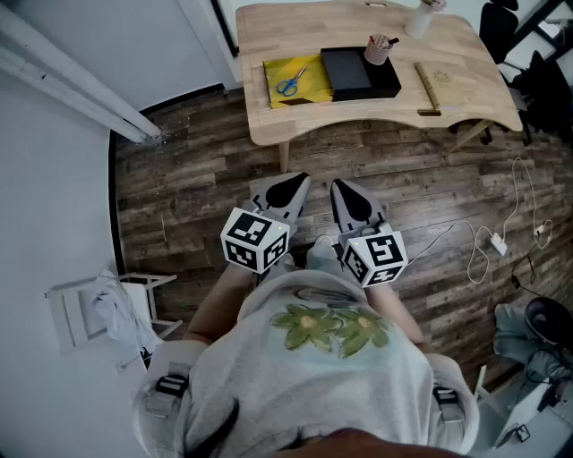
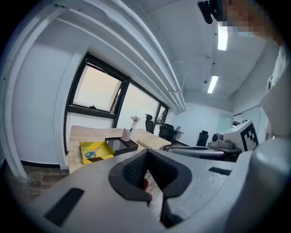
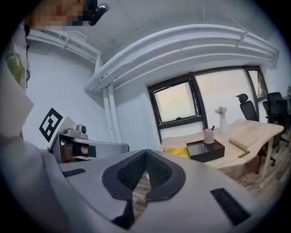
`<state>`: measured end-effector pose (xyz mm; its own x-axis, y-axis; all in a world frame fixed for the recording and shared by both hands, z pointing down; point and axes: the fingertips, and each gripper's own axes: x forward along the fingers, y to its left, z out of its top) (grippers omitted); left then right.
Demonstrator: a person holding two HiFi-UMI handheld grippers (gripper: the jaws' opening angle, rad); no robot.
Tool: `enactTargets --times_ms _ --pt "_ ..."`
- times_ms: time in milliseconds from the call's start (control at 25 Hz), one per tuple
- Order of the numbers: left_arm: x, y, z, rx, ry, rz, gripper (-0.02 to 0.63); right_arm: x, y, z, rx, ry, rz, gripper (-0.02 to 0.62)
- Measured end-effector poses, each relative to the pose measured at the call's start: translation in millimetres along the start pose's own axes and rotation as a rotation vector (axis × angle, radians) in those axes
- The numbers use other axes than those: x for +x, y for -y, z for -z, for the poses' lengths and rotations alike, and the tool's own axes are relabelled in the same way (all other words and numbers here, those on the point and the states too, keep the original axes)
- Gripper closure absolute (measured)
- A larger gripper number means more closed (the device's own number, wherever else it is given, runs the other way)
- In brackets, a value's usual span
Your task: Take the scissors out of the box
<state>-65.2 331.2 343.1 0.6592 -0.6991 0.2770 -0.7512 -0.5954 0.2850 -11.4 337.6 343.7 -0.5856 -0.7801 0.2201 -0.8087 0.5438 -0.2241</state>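
Scissors [image 1: 288, 85] in ylw box [image 1: 315, 82]

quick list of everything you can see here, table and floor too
table: one, light wood, ahead of the person
yellow box: one, open, table's left part
scissors: one pair, blue handles, inside the yellow box
black box: one, beside the yellow box
pen cup: one, pinkish, behind the black box
bottle: one, white, table's far edge
wooden strip: one, table's right part
cable: white, floor, right
stool: one, white, floor, left
left gripper: grey, shut, empty
right gripper: grey, shut, empty
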Motion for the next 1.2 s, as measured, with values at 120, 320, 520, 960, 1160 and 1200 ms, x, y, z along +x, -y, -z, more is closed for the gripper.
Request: enactTargets --times_ms 120,320,520,960,1160,1200 --pt "12.0 4.8 -2.8 0.002 0.003 -0.007 0.598 -1.8 14.5 -4.6 0.006 0.01 0.005 0.589" --pt "31.3 9.2 -4.9 0.01 0.003 -0.018 0.598 -6.2 32.2 -9.3 -0.004 0.032 -0.011 0.588" --pt "52.9 15.5 -8.0 0.009 0.018 -0.038 0.598 -11.1 58.5 -10.7 -0.01 0.028 -0.021 0.588" --pt "78.0 7.9 5.5 -0.046 -0.001 -0.098 0.598 -15.7 91.4 -1.2 -0.028 -0.008 -0.036 0.588" --pt "91.1 -4.1 1.1 -0.046 0.002 -0.114 0.598 -8.3 103.7 -0.2 -0.028 -0.014 -0.032 0.588" --pt "94.3 -7.8 -0.1 -0.047 0.001 -0.117 0.598 -5.5 106.3 -1.0 -0.032 -0.014 -0.031 0.588"
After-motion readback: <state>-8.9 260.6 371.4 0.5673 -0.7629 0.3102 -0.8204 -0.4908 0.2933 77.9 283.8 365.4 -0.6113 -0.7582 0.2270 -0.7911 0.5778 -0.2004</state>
